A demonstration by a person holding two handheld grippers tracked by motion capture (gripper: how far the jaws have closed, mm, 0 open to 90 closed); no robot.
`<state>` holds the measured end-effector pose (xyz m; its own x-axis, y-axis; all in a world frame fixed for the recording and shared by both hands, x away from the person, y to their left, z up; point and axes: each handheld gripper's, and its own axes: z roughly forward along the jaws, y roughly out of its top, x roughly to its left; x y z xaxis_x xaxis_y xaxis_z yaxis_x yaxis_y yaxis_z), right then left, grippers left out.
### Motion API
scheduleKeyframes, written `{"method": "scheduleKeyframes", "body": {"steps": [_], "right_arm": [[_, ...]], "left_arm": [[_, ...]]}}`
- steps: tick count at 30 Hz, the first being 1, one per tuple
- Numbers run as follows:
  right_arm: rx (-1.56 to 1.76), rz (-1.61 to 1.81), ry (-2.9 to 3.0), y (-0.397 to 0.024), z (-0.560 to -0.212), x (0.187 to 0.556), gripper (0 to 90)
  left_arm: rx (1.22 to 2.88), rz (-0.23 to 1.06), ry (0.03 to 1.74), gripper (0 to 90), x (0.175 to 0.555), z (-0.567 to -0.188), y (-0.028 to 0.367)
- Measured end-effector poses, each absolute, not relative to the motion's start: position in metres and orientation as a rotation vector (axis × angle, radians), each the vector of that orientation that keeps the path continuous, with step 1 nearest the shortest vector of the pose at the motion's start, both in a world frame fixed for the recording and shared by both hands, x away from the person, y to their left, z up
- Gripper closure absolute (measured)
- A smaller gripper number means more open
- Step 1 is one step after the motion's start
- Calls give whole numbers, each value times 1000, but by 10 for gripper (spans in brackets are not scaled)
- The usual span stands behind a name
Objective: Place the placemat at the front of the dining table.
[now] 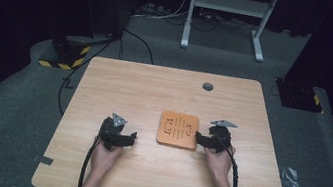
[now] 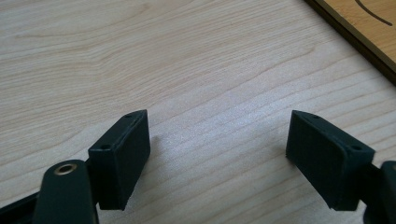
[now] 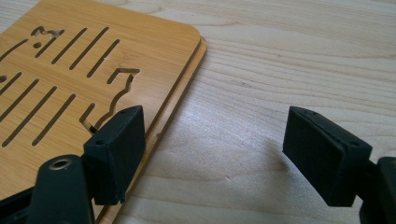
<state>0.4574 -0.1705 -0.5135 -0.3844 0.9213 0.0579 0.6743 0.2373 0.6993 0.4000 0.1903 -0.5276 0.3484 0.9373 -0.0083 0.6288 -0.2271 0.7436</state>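
Note:
An orange wooden board (image 1: 178, 130) with cut-out slots and shapes lies flat on the light wooden table (image 1: 154, 91), near the middle. My right gripper (image 1: 199, 139) rests just off the board's right edge and is open, with one jaw over the board (image 3: 60, 60) and the other over bare table. My left gripper (image 1: 130, 138) lies on the table left of the board, also open, nothing between its jaws; the board's corner (image 2: 369, 28) shows at the top right of its view. Both grippers (image 2: 217, 154) (image 3: 212, 154) are held low over the tabletop.
A round grey cap (image 1: 207, 86) sits in the table's far side. Bits of tape mark the front corners (image 1: 42, 159). Beyond the table stand a white metal frame (image 1: 228, 12) and a base with yellow-black stripes (image 1: 67, 55); cables run across the floor.

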Motion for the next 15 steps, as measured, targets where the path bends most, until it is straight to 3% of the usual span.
{"method": "scheduleKeyframes", "body": {"steps": [15], "right_arm": [[1446, 934, 2163, -163, -514, 457, 211]], "left_arm": [[1953, 603, 1358, 217, 400, -528, 190]]}}
